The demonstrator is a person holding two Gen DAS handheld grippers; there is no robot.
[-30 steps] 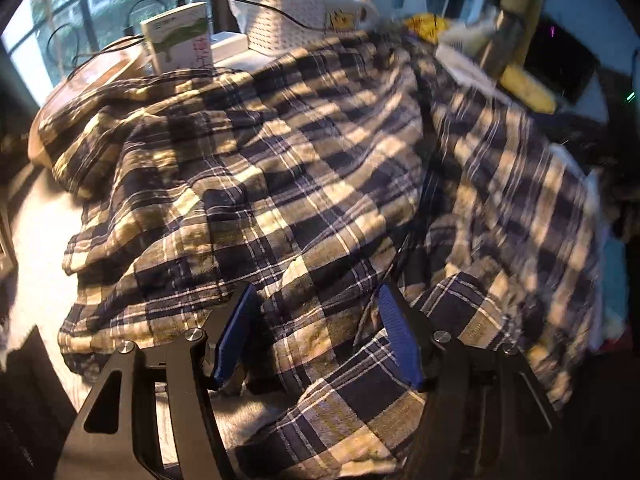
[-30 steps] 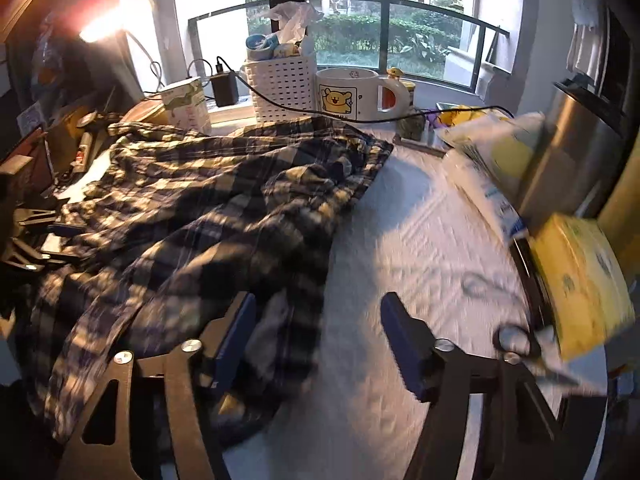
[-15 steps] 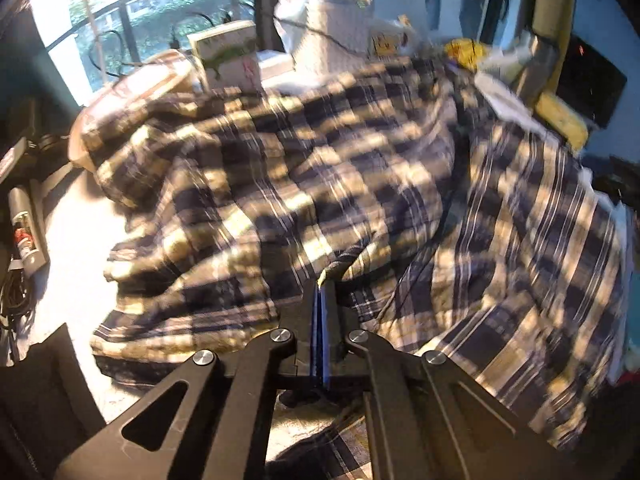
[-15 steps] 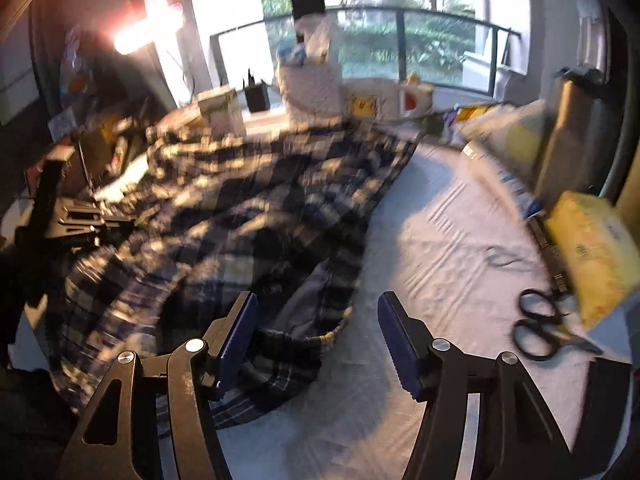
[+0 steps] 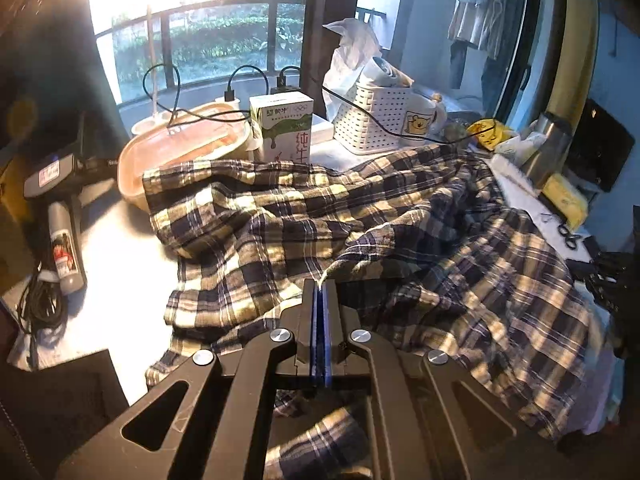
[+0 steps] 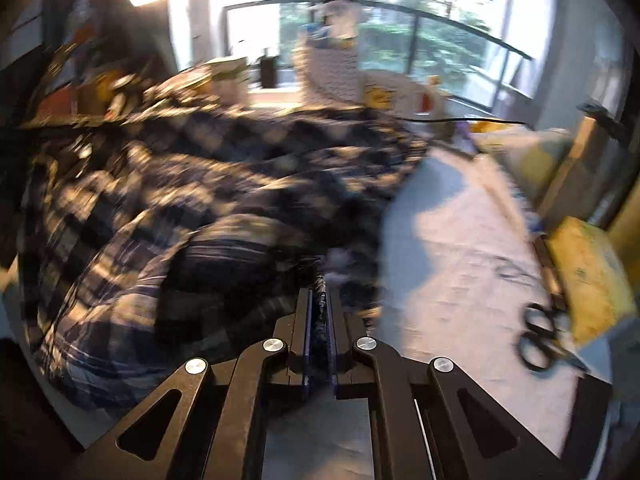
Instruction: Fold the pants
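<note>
Navy and cream plaid pants lie crumpled across the white table. In the left wrist view my left gripper is shut, its blue pads pinching a raised fold of the cloth near the pile's front edge. The right wrist view is blurred; there the same plaid pants fill the left half, and my right gripper is shut on a bunched edge of the fabric that shows between its pads. At the far right of the left wrist view a dark shape may be the other gripper.
At the back stand a milk carton, a white perforated basket, a mug, a pink lidded dish and charger cables. A dark tool lies left. Scissors and a yellow pack lie right.
Both grippers went from open to shut on the pants, the left first, the right just now. The left has risen, lifting a fold of cloth, and its view now shows more of the window.
</note>
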